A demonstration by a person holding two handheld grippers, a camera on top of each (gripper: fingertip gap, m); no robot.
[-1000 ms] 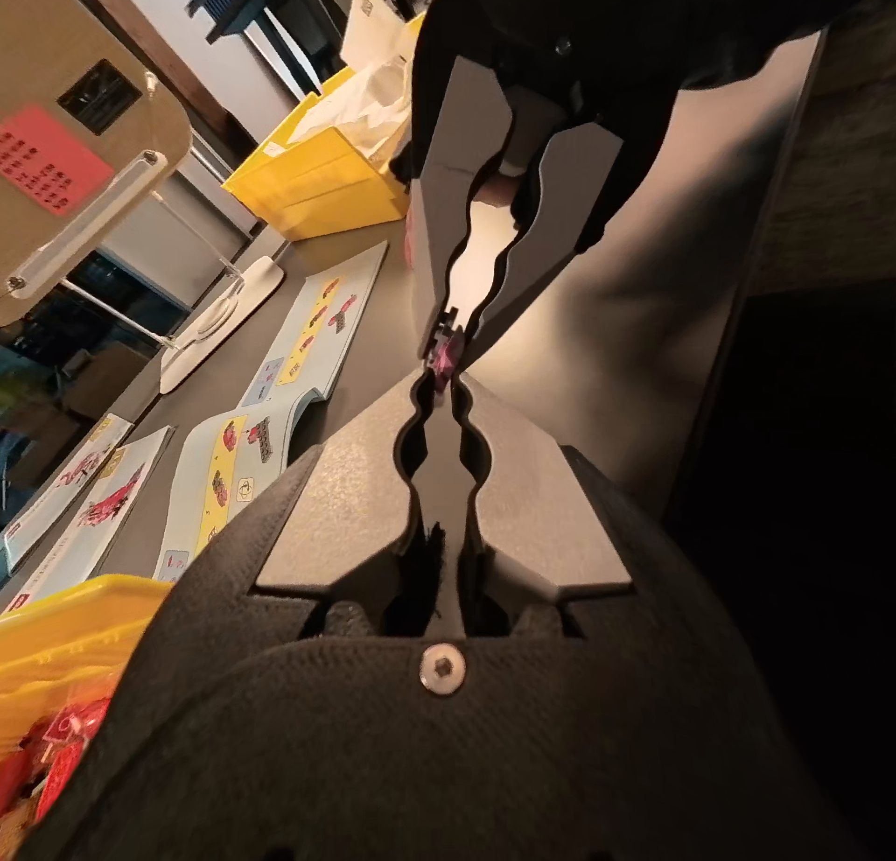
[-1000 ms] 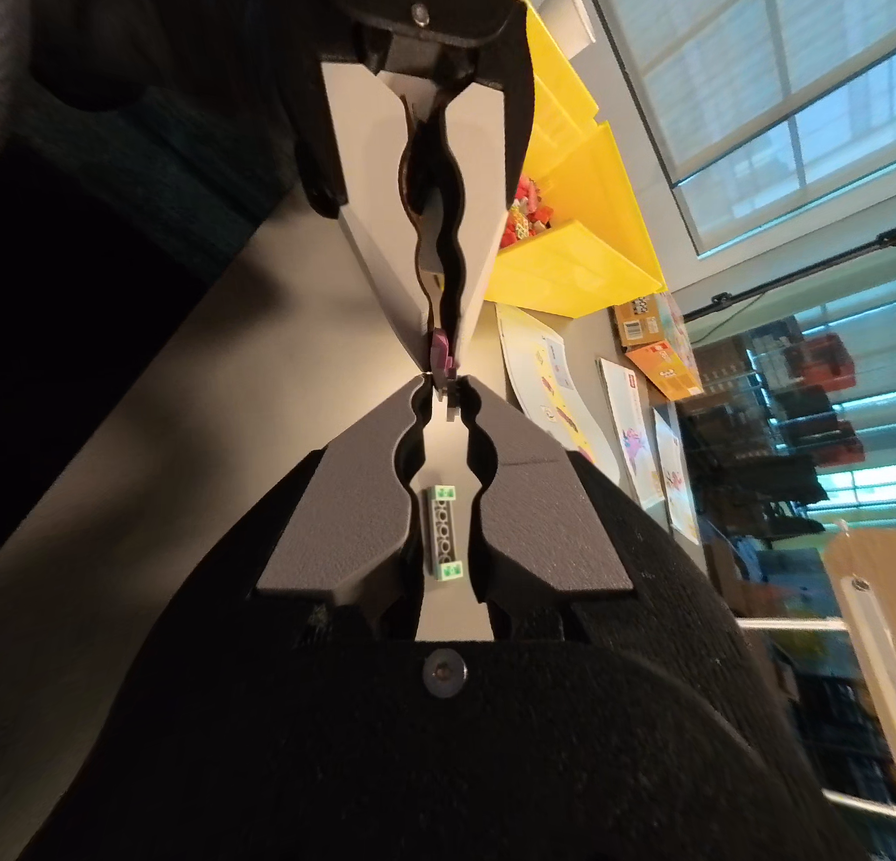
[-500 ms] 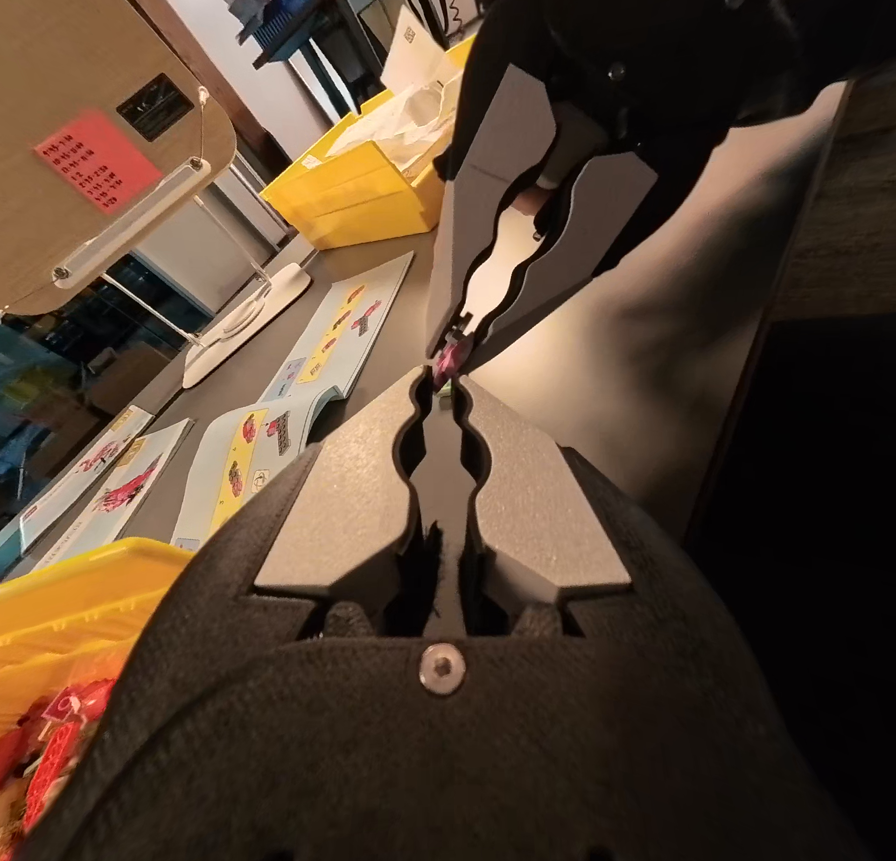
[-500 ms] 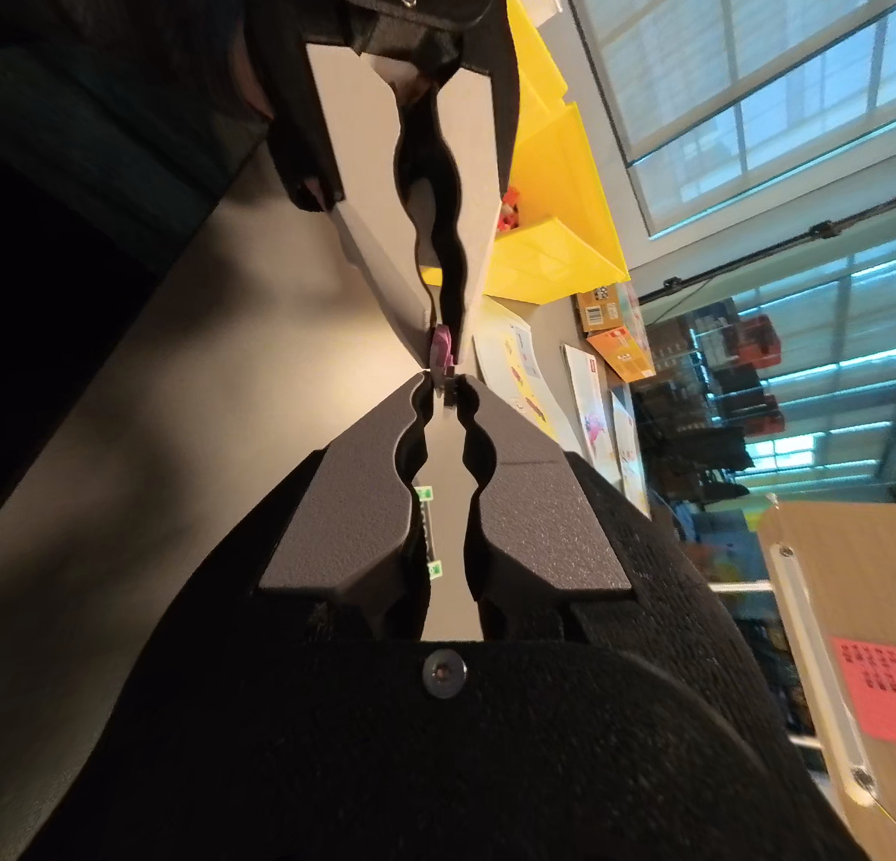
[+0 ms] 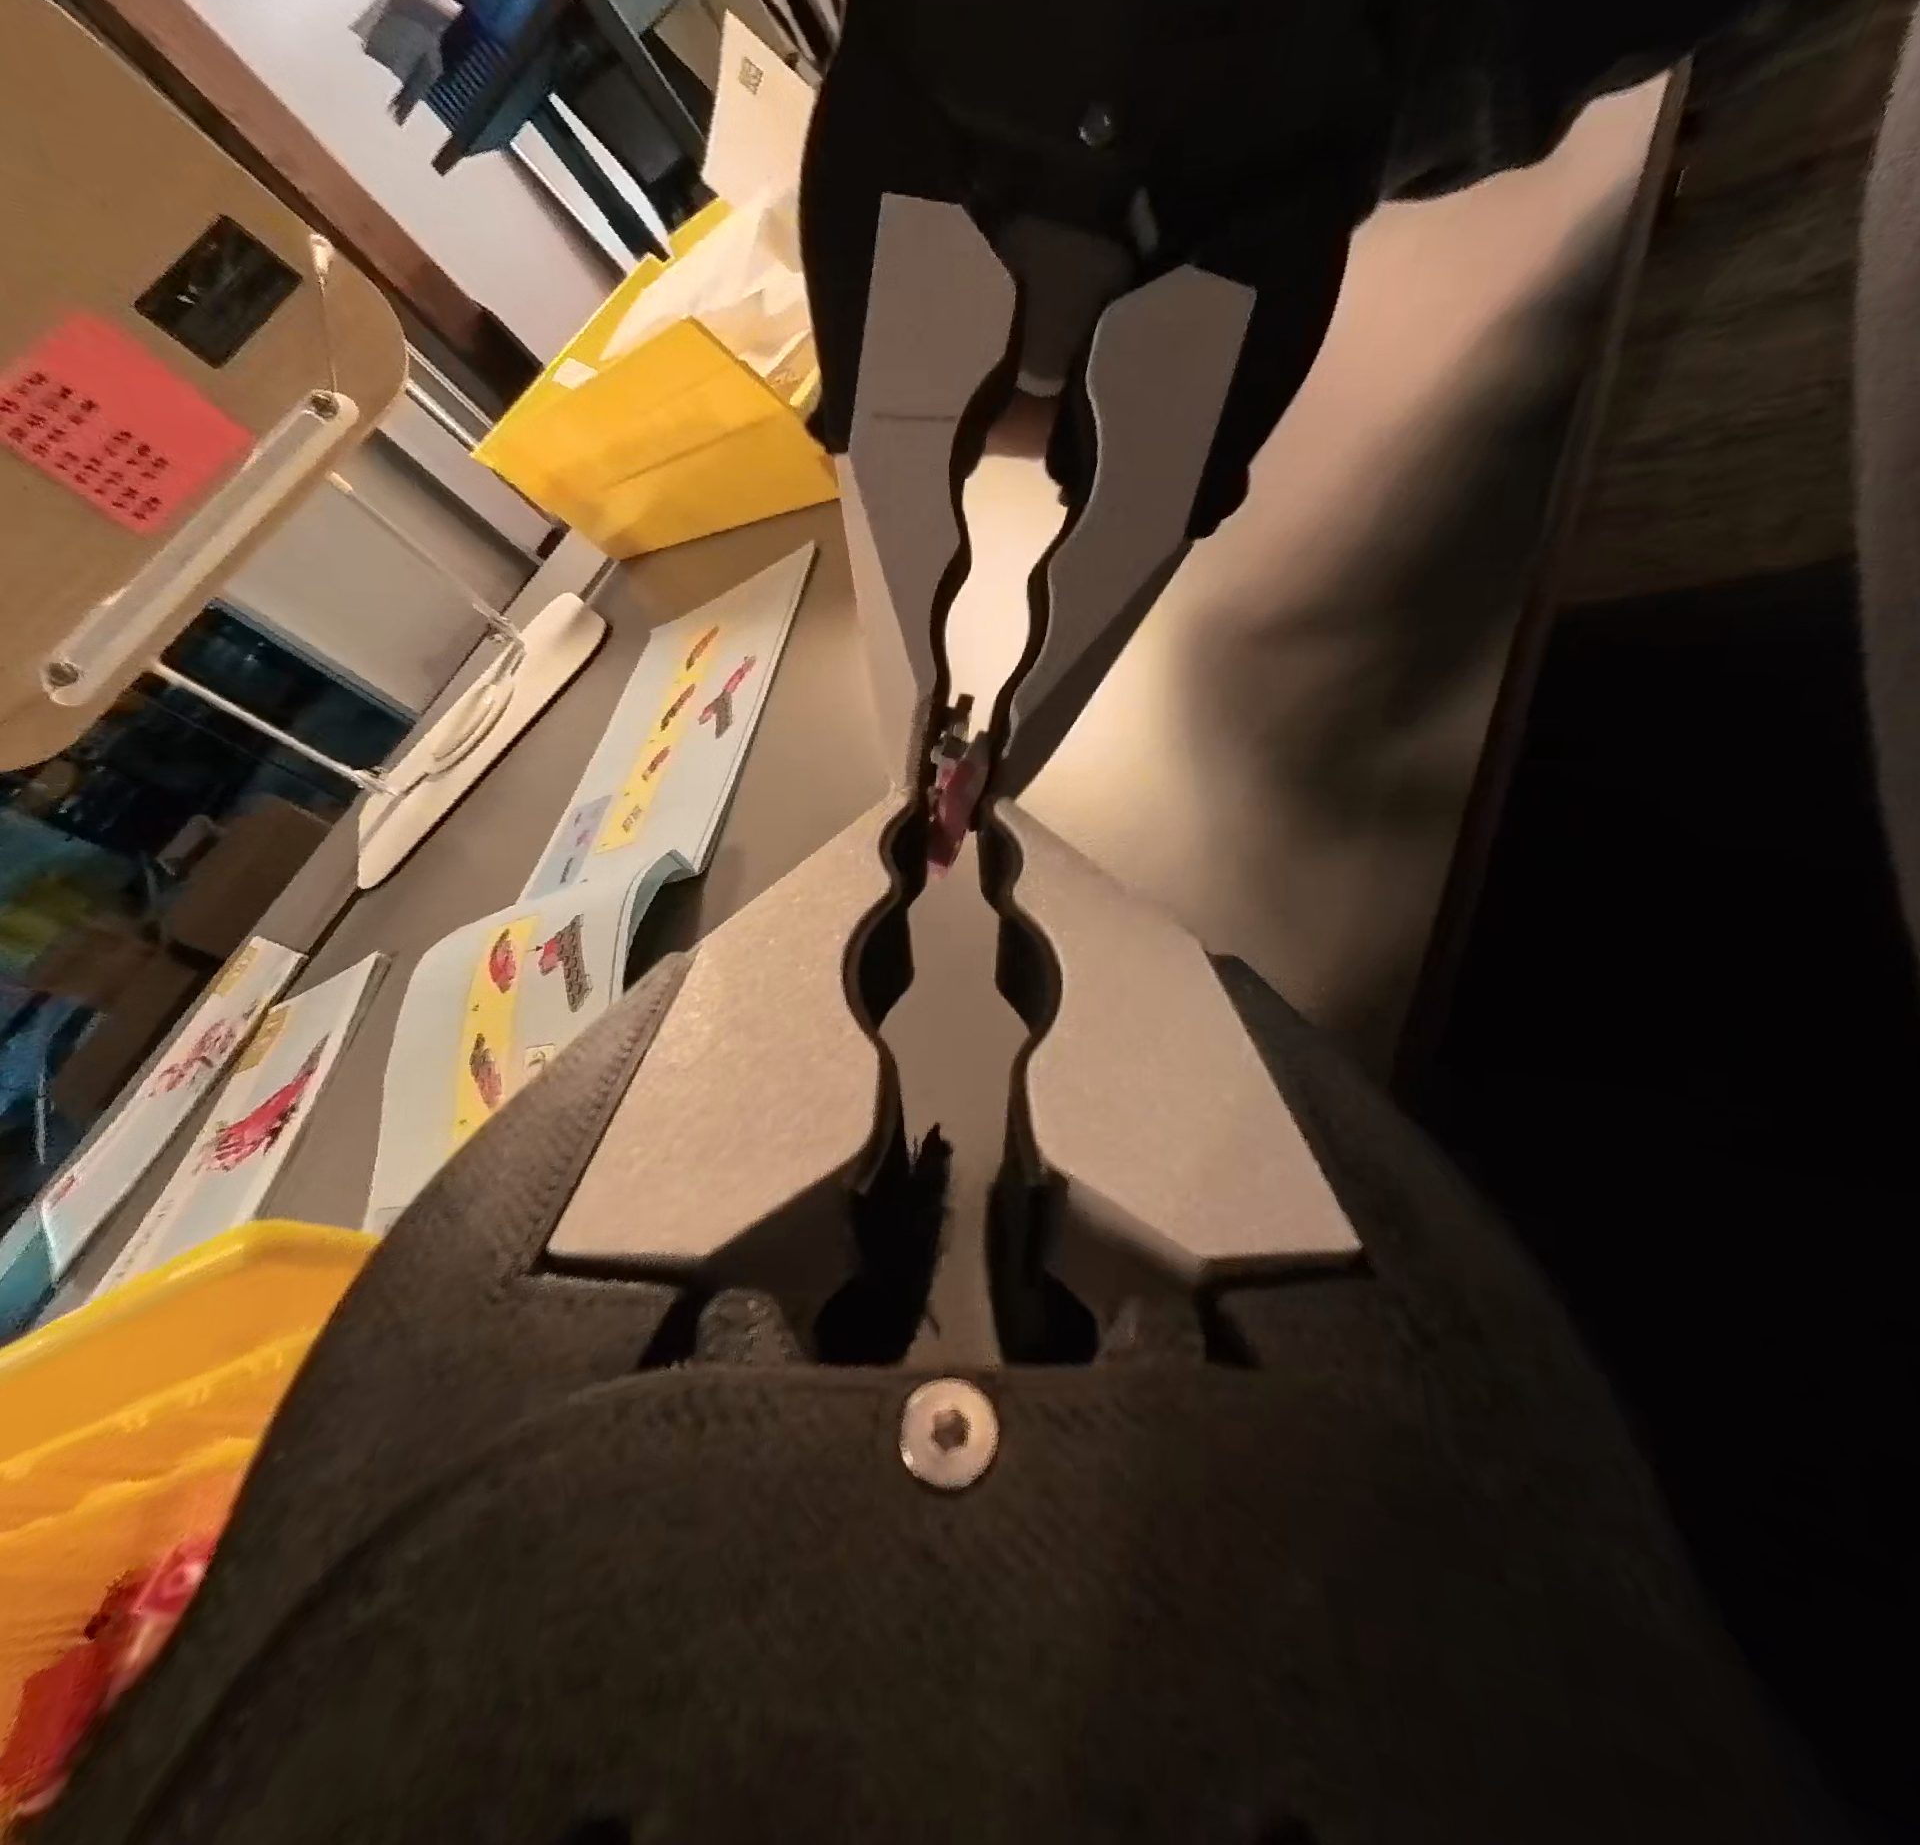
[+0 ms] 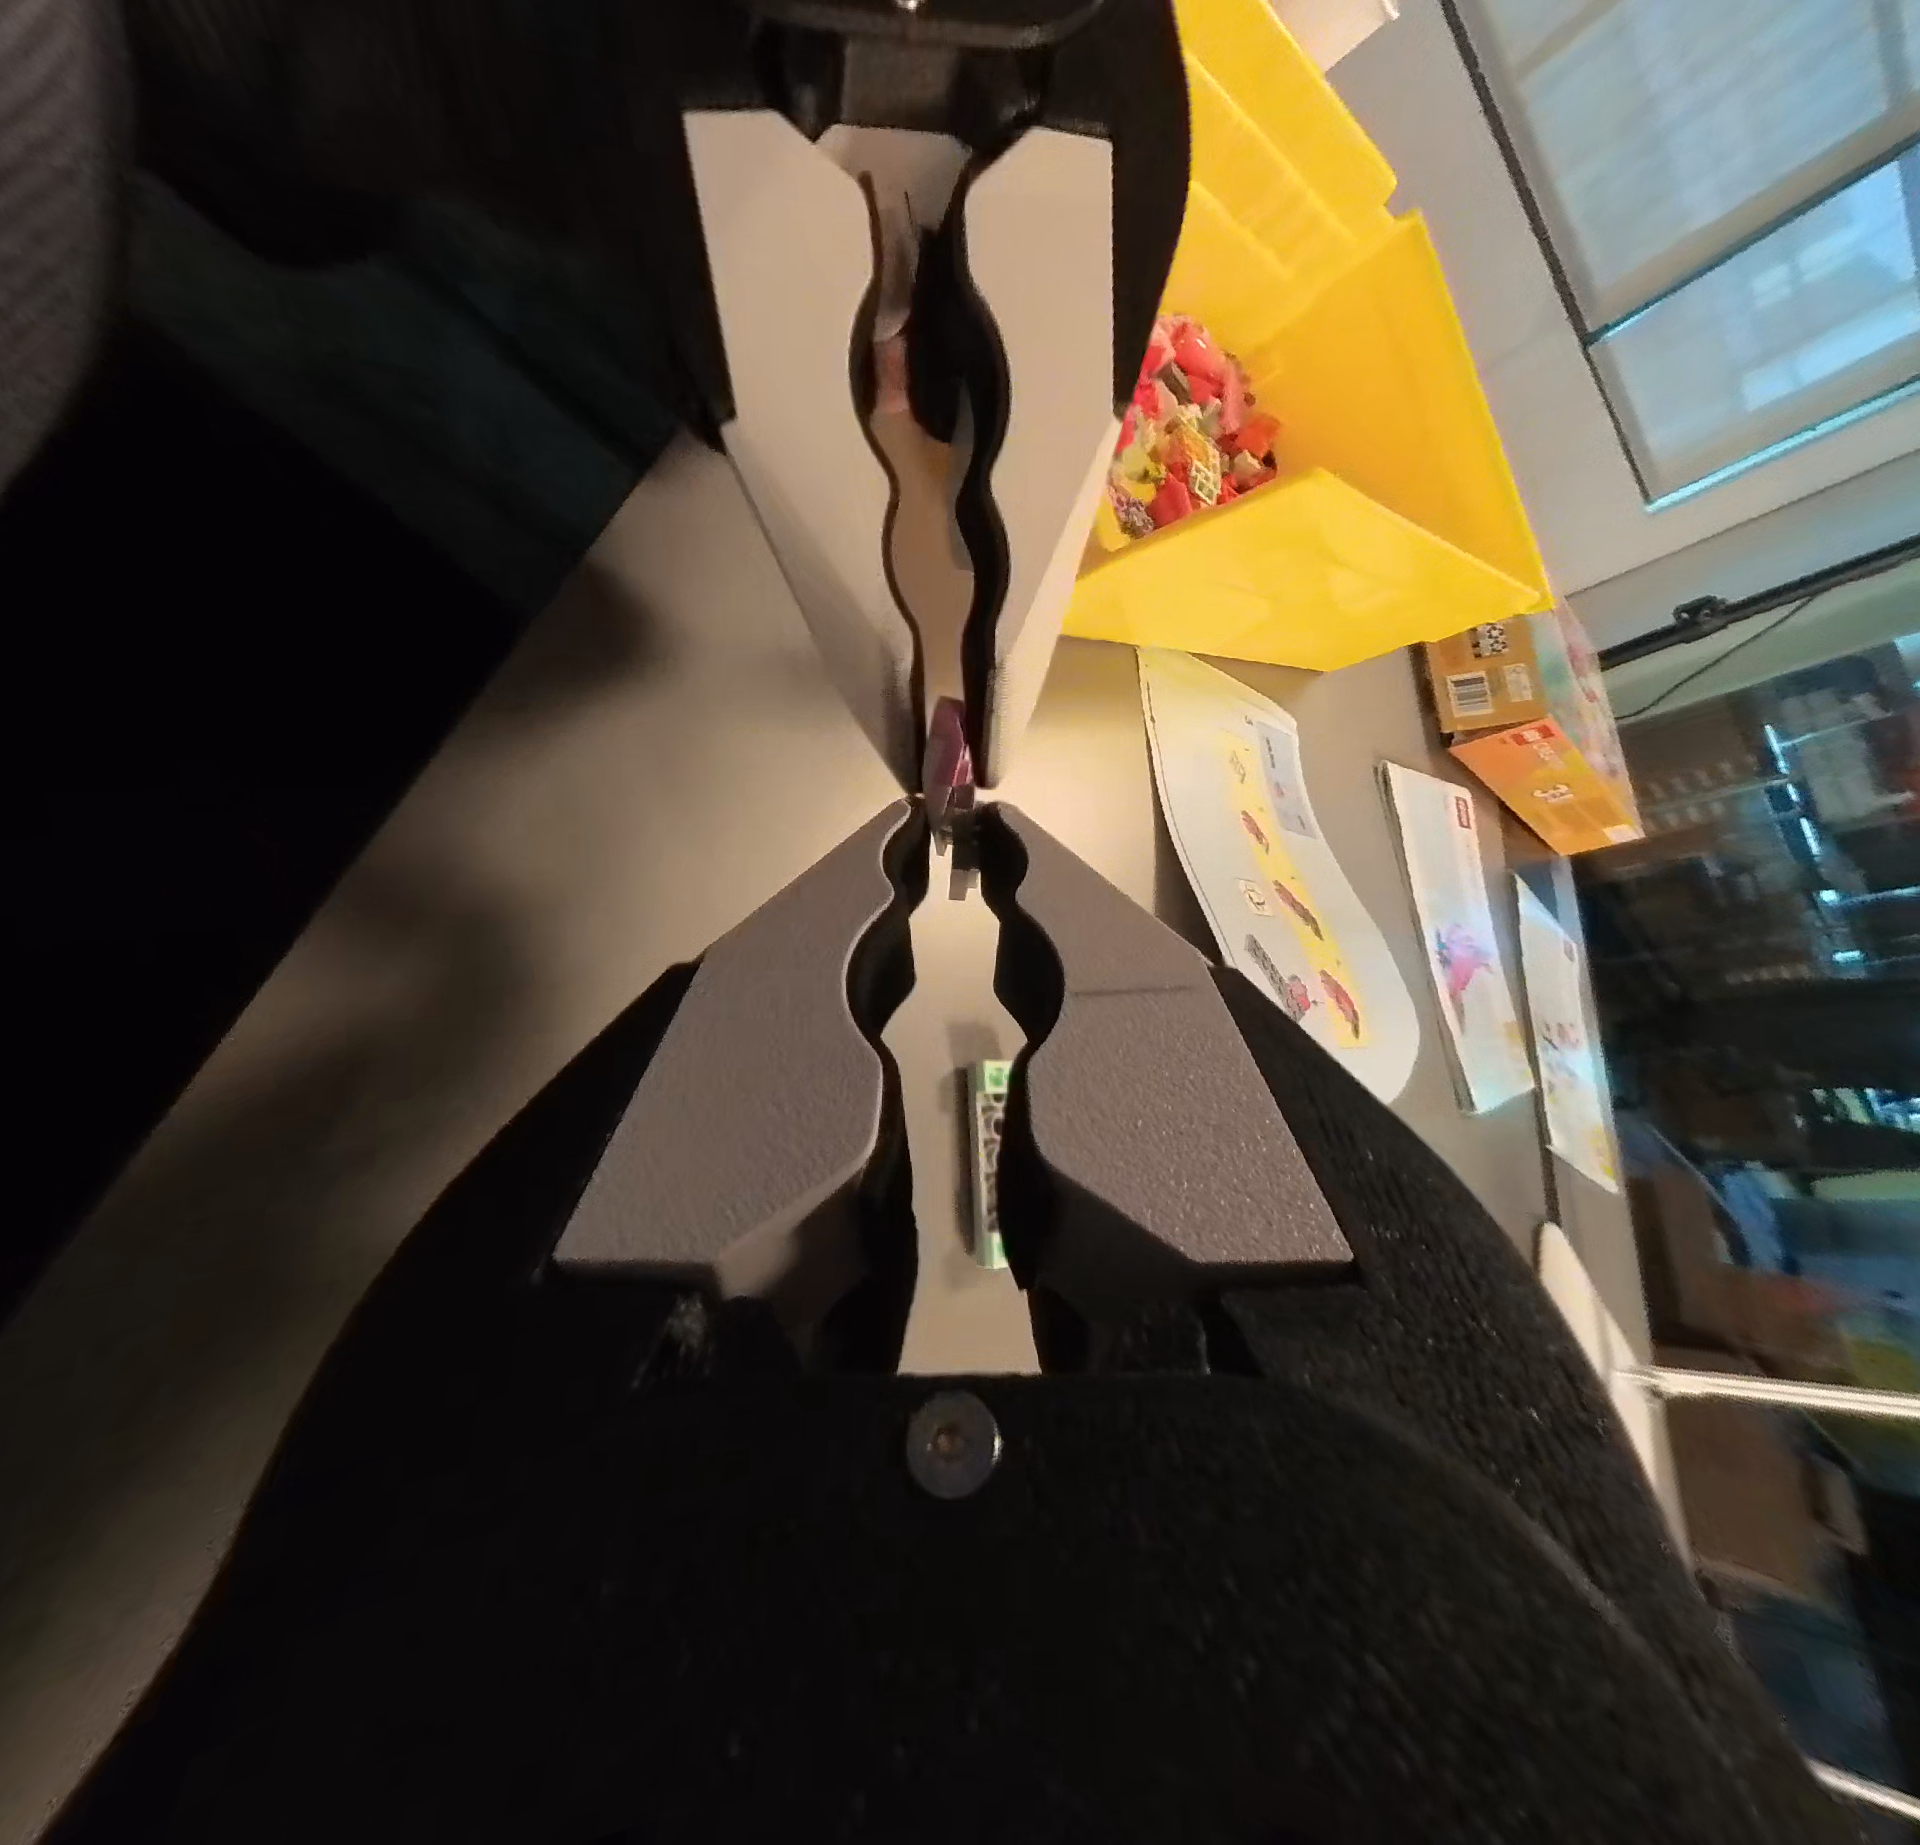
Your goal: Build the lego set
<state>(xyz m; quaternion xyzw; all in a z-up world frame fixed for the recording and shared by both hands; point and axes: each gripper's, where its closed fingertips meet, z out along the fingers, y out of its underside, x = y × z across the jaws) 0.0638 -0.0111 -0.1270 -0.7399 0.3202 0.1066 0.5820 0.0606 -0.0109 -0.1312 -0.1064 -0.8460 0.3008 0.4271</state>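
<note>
My two grippers meet tip to tip above the grey table point(image 5: 1247, 735). In the left wrist view my left gripper point(image 5: 951, 834) is shut on a small magenta piece point(image 5: 956, 798). The right gripper point(image 5: 961, 746) comes down from above and is shut on a small grey piece point(image 5: 951, 730) that sits against the magenta one. In the right wrist view my right gripper point(image 6: 951, 829) pinches the grey piece point(image 6: 961, 860). The left gripper point(image 6: 948, 756) hangs above it with the magenta piece point(image 6: 951, 756) between its pads. A grey bar with green ends point(image 6: 989, 1167) lies on the table under my right fingers.
Yellow bins stand at the back point(image 5: 665, 445) and at the near left point(image 5: 125, 1432). Another yellow bin point(image 6: 1299, 569) holds several loose pieces point(image 6: 1184, 424). Open instruction booklets point(image 5: 665, 715) point(image 6: 1278, 860) lie on the table, with cardboard boxes point(image 6: 1538, 777) beyond. A board on a clear stand point(image 5: 156, 393) is at the left. Only a small space, under 4 cm, lies between the two pairs of fingers.
Both grippers have stayed tip to tip with their pieces held. The pair has turned, so the right gripper now stands more upright in the left wrist view. The background has shifted.
</note>
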